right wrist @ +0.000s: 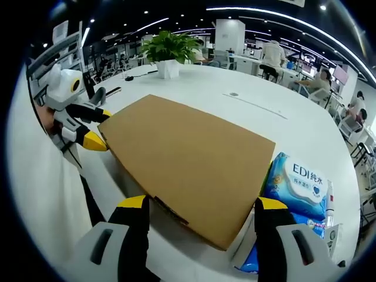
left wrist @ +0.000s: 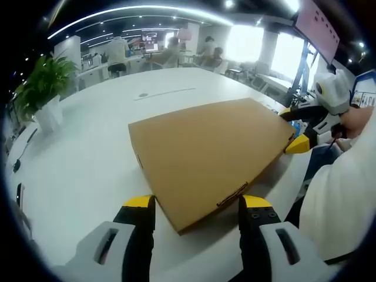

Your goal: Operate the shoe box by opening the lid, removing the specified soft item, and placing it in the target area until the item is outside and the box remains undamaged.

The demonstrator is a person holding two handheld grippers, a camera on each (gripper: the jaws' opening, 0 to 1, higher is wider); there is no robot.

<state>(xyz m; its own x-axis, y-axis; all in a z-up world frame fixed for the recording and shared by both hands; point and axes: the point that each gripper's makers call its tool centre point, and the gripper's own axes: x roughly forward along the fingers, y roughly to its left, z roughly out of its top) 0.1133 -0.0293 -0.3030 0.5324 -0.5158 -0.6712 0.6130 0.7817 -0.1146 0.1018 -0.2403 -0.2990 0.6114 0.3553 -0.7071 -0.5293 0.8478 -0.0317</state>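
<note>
Jaws of both grippers spread wide, each pair straddling 1 corner of the closed shoe box [left wrist: 211, 153].

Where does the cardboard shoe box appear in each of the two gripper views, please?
Left gripper view: shoe box at centre, one corner between the open jaws.
Right gripper view: shoe box at centre, near edge between the open jaws.
Shared landmark: potted plant on the white table.
</note>
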